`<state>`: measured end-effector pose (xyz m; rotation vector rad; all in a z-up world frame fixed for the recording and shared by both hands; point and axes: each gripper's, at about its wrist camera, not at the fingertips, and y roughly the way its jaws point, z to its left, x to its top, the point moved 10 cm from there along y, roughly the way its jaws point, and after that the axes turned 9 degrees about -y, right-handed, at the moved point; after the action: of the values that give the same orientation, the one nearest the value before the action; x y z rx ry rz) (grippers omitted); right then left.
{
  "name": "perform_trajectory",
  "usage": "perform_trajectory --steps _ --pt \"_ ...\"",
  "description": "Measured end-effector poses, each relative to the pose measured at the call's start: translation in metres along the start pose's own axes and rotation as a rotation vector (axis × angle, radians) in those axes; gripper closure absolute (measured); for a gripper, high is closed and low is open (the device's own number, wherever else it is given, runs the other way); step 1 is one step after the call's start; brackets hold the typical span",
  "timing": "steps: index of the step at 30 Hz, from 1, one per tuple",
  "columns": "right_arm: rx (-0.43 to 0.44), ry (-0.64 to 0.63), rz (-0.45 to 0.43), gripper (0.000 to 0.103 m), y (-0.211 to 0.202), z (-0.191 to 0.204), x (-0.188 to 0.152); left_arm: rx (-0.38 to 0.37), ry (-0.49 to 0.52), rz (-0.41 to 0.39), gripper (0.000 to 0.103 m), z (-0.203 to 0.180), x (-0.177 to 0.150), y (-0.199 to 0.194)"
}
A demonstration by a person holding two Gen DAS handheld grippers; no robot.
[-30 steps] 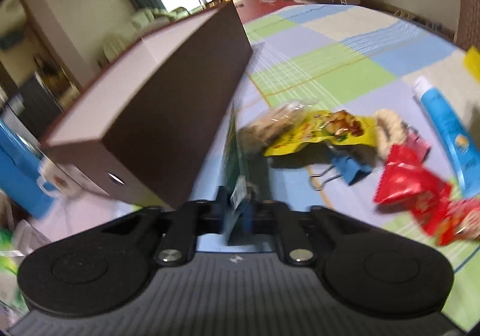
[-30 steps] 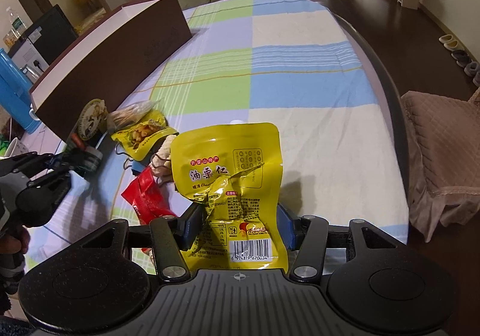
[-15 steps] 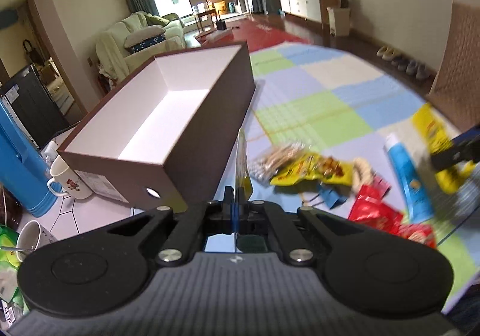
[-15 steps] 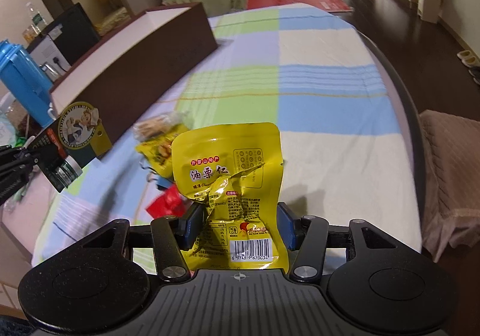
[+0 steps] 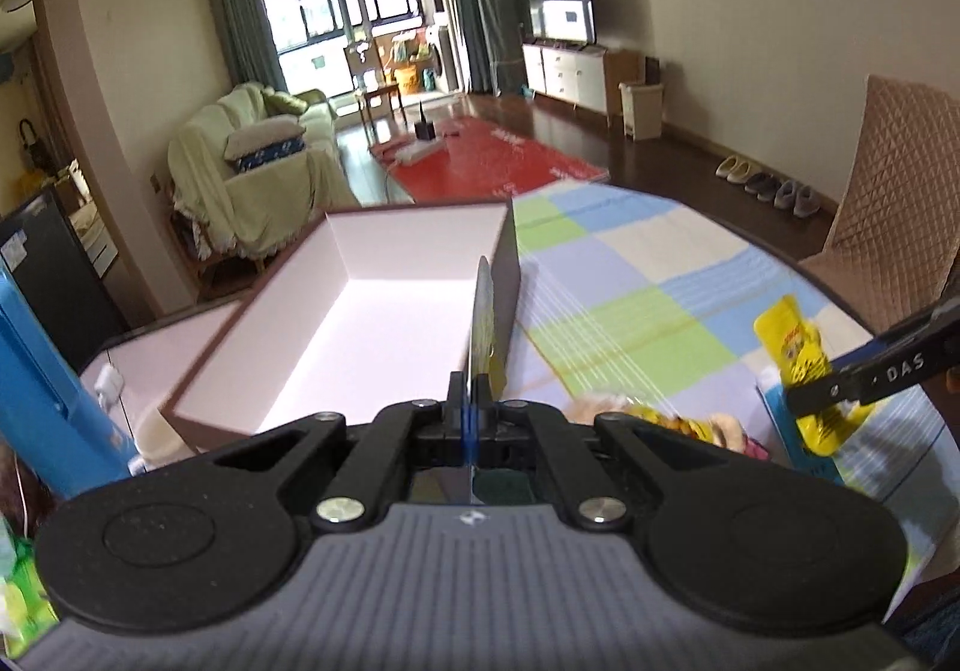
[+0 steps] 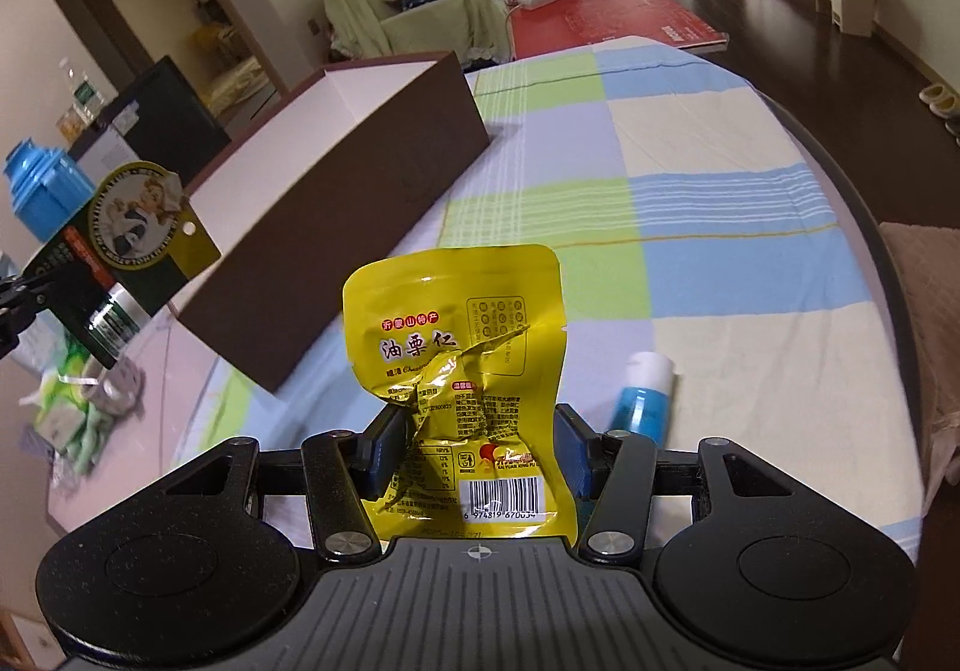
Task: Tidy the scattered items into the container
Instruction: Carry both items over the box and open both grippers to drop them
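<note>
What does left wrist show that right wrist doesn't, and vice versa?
Left wrist only: the white floor of the brown box, bare where it shows, and the flat card pack edge-on in the left gripper.

Right wrist only: the card pack's printed face, the barcode side of the yellow snack pouch pinched in the right gripper, and the blue tube's white cap.

Both: box, pouch, card pack, tube and the checked tablecloth.

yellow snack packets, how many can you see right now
2. One yellow packet is clamped in the right tool, above the checked cloth. A second lies on the cloth below the left tool, mostly hidden, so more may be out of sight.
</note>
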<state>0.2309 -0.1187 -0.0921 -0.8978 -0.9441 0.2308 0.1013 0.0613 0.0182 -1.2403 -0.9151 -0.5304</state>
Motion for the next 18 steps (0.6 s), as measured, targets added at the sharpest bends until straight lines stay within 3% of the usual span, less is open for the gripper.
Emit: perform_trajectory --steps 11,18 --pt "0.031 -0.029 -0.062 0.051 0.014 0.049 0.055 -0.013 0.036 -0.068 0.103 0.056 0.043 0.016" --pt "0.039 -0.091 -0.100 0.051 0.031 0.078 0.098 -0.010 0.067 -0.067 0.103 0.085 0.056 0.045"
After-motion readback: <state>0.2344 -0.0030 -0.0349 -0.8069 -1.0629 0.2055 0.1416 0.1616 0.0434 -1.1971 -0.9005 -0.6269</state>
